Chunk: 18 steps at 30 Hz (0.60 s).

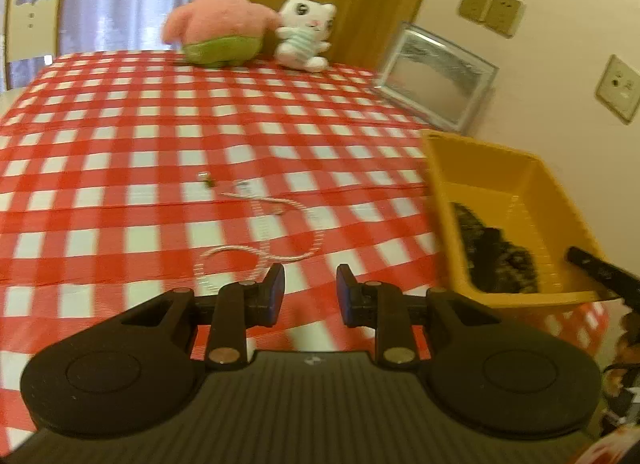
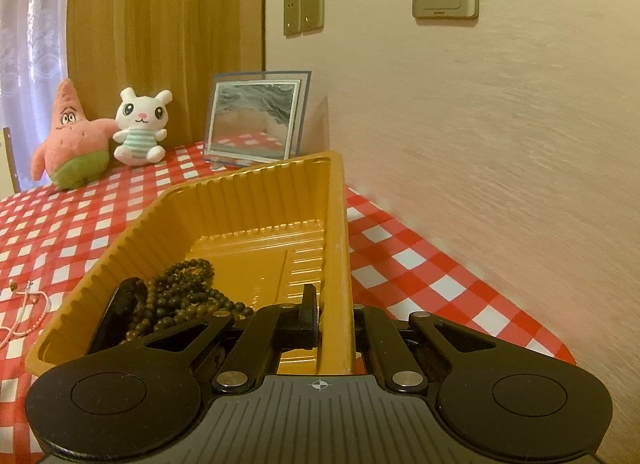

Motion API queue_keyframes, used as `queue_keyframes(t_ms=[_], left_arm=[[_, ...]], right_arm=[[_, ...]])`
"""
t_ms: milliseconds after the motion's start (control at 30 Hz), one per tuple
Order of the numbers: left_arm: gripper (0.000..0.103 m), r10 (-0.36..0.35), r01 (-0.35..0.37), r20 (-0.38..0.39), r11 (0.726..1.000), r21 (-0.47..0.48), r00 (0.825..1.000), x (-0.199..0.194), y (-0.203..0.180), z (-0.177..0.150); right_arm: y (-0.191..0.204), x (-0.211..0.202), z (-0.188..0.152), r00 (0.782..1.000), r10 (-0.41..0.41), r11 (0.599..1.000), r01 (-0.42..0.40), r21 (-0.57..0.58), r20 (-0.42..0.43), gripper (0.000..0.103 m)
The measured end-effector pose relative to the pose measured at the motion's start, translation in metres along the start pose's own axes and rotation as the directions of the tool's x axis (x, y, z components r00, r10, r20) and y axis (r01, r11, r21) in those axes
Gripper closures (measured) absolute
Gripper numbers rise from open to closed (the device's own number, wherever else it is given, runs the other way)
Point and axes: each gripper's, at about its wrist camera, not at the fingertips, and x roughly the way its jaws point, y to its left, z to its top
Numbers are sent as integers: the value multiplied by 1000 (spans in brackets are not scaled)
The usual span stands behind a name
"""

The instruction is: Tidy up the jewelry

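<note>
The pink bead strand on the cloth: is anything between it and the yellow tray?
No. In the left wrist view only bare checked tablecloth lies between the pink bead strand and the yellow tray.

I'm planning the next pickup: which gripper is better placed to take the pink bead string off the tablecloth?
Left. The left gripper hangs empty just short of the pink bead string, while the right gripper is clamped on the yellow tray wall.

Our left gripper (image 1: 310,290) and right gripper (image 2: 336,320) look alike: matte black, with two round knuckle housings, angled link arms fixed by silver rivets, and a ribbed dark grey body bearing a small white crosshair mark. The left fingers (image 1: 276,296) carry blue pads.
</note>
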Motion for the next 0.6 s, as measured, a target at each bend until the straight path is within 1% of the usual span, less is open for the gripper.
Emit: queue_keyframes(t_ms=[133,500,600], left_arm=[[79,37,-38,15,998,48,999,7,8,2],[79,5,-8,21,989,145,1000,52,6,22],[79,-4,3,10,988,157,1000,65,8,27]], right_arm=[[0,-1,-1,1000,-3,1000,3,0,0,100],[1,4,-1,1000,-23,1000,23,-17,-5,100],[1,6,0,1000,-29,999,29,-20,-4,100]])
